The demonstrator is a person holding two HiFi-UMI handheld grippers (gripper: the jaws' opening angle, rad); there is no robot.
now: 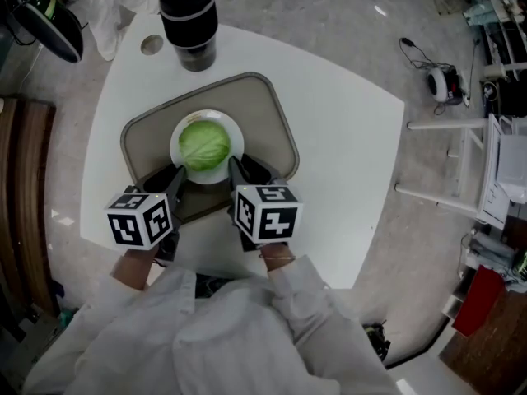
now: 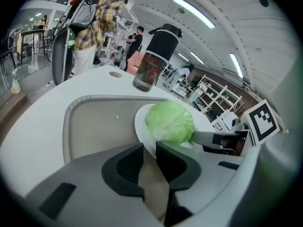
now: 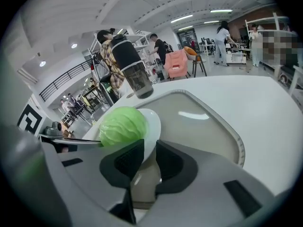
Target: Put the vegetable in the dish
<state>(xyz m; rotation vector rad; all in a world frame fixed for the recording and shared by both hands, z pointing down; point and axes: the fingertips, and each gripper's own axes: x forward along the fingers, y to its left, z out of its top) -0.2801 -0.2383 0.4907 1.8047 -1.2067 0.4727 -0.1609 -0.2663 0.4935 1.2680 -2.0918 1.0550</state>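
1. Position of the load. The vegetable, a green cabbage, sits at the centre of the white dish, so I judge the placing step done. The dish lies within the grey tray on the white desk. A black-capped flask stands just beyond the tray's far edge.

2. State of the tools. The left tool is closed on the near-left rim of the dish. The right tool is closed on the near-right rim. In each gripper view the thin rim runs into the narrow gap between the jaws.

3. Reason for the hold. The cabbage is round. In my judgement a single rim grip could let the dish tip and the cabbage roll off, so I grip on both sides. Both tools slant downward, which keeps the jaws clear of the cabbage.

4. I cannot tell whether the dish base bears on the tray.
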